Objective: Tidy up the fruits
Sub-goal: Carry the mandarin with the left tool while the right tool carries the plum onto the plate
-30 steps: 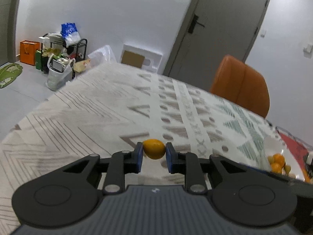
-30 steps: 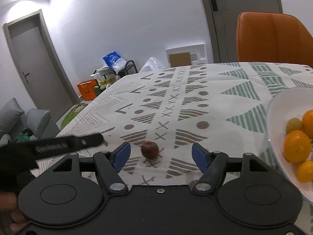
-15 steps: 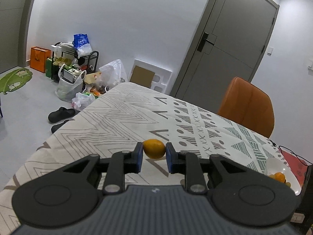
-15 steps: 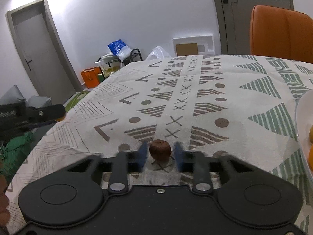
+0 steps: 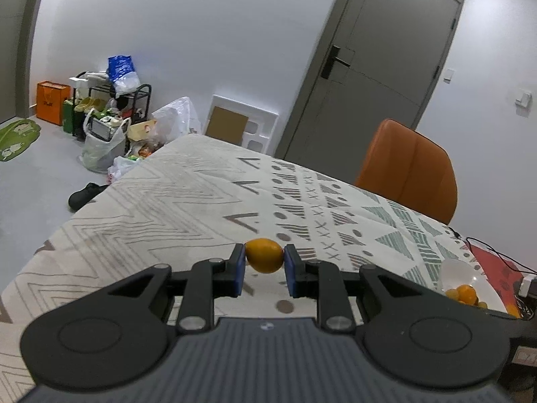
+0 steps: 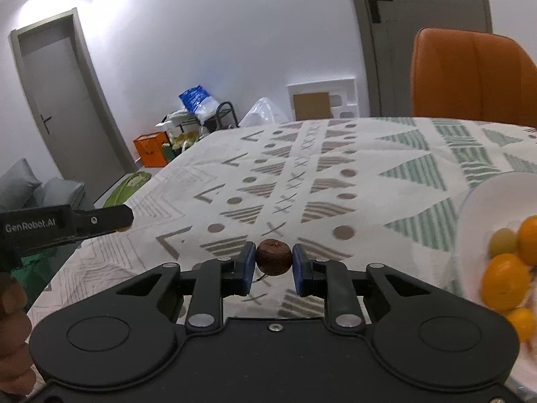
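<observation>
Fruit sits in both grips. Left hand-held gripper (image 5: 264, 270) is clamped on a lemon (image 5: 263, 255), its 2 blue pads pressed to the fruit's ends, the lemon held above the patterned worktop (image 5: 174, 208). Right hand-held gripper (image 6: 271, 272) is clamped on a brown fruit (image 6: 274, 257), 1 pad on each side, a thin stem hanging below it; whether it touches the worktop I cannot tell. In the right wrist view a white bowl (image 6: 483, 201) lies at 3 o'clock, holding oranges (image 6: 505, 281) and a green fruit (image 6: 502, 242); the left hand-held gripper's side shows at 9 o'clock. In the left wrist view the bowl lies at 4 o'clock, well apart from the lemon. An orange chair (image 5: 407, 171) stands at 1 o'clock beyond the worktop's far edge.
</observation>
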Action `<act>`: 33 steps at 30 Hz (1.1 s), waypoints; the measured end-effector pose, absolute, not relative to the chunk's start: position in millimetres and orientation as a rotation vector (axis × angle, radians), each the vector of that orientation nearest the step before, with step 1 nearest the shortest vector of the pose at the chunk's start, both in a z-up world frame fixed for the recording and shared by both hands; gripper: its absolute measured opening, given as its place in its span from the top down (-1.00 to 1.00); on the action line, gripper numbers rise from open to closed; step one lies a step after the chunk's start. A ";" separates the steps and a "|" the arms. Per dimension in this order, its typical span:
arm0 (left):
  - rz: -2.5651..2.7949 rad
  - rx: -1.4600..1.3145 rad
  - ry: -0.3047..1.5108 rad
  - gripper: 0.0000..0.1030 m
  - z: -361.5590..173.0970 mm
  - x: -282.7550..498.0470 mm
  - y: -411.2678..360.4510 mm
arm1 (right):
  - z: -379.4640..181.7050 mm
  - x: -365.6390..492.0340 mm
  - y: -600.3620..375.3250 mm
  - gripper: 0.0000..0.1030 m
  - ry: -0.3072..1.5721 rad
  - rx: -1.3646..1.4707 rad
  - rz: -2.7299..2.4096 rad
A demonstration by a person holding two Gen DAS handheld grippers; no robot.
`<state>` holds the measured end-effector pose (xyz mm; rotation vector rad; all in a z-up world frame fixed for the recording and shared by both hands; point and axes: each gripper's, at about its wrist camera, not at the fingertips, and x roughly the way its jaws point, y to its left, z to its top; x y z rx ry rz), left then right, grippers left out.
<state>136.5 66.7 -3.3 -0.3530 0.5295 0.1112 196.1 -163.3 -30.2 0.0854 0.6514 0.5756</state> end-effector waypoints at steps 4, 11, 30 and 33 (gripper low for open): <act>0.090 -0.340 0.530 0.55 0.1 141.1 54.1 | -22.5 192.8 -177.3 0.58 0.631 0.097 0.558; 0.041 -0.313 0.530 0.55 3.9 143.5 29.4 | -13.3 184.8 -202.5 0.58 0.610 0.118 0.504; -0.073 -0.233 0.554 0.55 6.9 149.0 -46.9 | -5.5 169.0 -281.8 0.58 0.544 0.205 0.394; -0.084 -0.223 0.554 0.55 7.7 149.8 -56.6 | -6.5 165.9 -291.4 0.58 0.540 0.215 0.378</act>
